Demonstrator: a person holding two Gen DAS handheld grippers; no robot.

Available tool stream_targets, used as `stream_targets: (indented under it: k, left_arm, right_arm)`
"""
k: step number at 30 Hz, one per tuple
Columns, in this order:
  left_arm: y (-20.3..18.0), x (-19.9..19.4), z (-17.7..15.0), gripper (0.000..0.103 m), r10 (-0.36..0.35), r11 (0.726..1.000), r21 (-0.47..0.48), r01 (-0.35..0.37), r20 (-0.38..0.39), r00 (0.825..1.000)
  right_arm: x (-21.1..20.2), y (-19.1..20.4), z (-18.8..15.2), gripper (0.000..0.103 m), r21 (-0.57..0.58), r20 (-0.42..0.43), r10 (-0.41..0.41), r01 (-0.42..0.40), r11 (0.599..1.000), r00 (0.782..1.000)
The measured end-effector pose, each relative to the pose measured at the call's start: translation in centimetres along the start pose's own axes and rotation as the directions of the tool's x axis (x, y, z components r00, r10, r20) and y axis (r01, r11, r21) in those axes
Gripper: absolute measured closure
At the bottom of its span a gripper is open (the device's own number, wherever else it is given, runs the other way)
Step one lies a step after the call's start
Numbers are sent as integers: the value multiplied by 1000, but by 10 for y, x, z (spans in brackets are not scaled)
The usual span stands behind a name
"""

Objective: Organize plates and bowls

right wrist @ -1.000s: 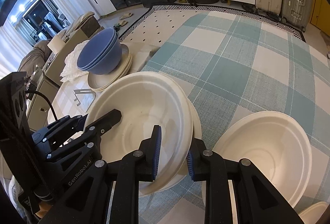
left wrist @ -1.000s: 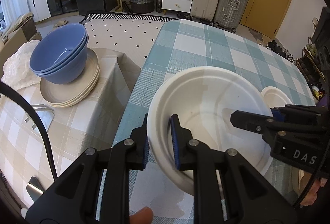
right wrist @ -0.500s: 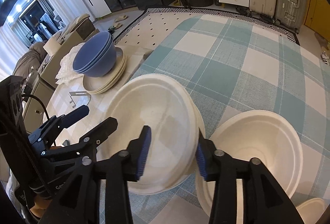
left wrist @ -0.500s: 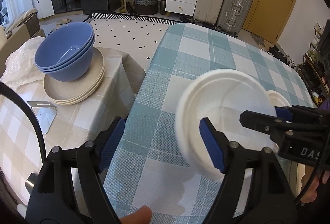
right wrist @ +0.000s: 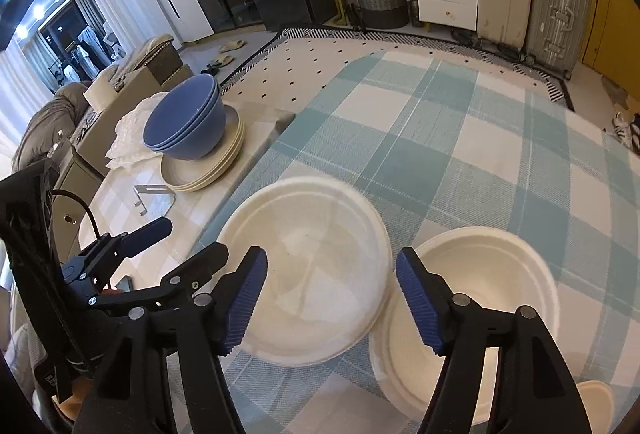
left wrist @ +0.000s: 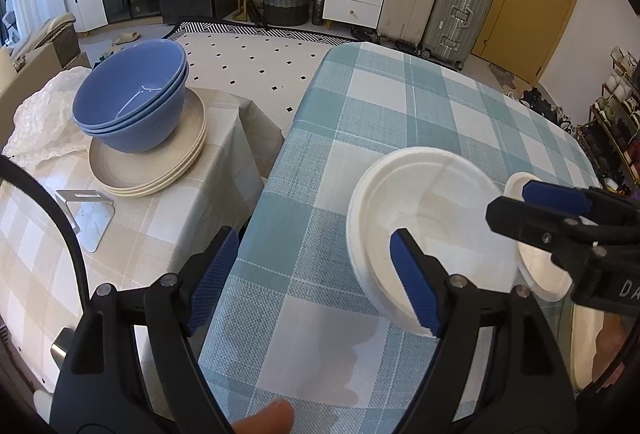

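A stack of white paper bowls (left wrist: 432,218) (right wrist: 316,266) lies on the teal checked tablecloth (left wrist: 384,106). My left gripper (left wrist: 312,278) has its jaws opening; the stack's near rim is between its fingers, and neither pad presses on it. My right gripper (right wrist: 332,302) also has its jaws opening over the stack's near right side, with its pads off the rim. A second white bowl (right wrist: 484,290) (left wrist: 540,266) sits just right of the stack. Three nested blue bowls (left wrist: 132,102) (right wrist: 188,126) stand on beige plates (left wrist: 160,174) on the side table.
The beige checked side table (left wrist: 152,234) at the left also holds a metal bracket (left wrist: 86,210) and crumpled plastic wrap (left wrist: 36,126). There is a gap between the two tables. A person's fingertip (left wrist: 264,418) shows at the bottom edge. Suitcases and drawers stand far behind.
Both grippers were shut on opposite rims of the white bowl stack; both have opened and let go. The stack now rests on the table, and the right gripper has risen slightly.
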State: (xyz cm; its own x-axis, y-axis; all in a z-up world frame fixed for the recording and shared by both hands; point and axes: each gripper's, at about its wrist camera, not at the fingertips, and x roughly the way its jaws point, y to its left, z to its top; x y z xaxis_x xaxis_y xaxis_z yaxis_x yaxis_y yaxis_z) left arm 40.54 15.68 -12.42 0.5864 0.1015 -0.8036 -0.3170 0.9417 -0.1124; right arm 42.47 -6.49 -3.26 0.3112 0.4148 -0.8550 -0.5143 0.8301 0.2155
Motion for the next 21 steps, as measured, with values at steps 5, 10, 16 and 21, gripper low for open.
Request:
stream_targets:
  k: [5, 10, 16, 21]
  left_arm:
    - [-3, -5, -1, 26, -2, 1000, 5, 2, 0, 1000]
    - [-7, -6, -1, 24, -1, 1000, 16, 1, -5, 1000]
    - [-10, -5, -2, 22, -11, 1000, 18, 11, -15, 1000]
    - [-13, -4, -4, 21, -32, 999, 16, 33, -24, 999]
  right_arm:
    - [-6, -2, 1, 29, 1, 7, -2, 2, 1000, 1000]
    - [-8, -4, 3, 16, -6, -6, 30, -31, 1000, 1000]
    - [-7, -2, 5, 9, -30, -14, 24, -25, 999, 1000]
    - [-6, -3, 11, 8, -48, -23, 13, -14, 999, 1000]
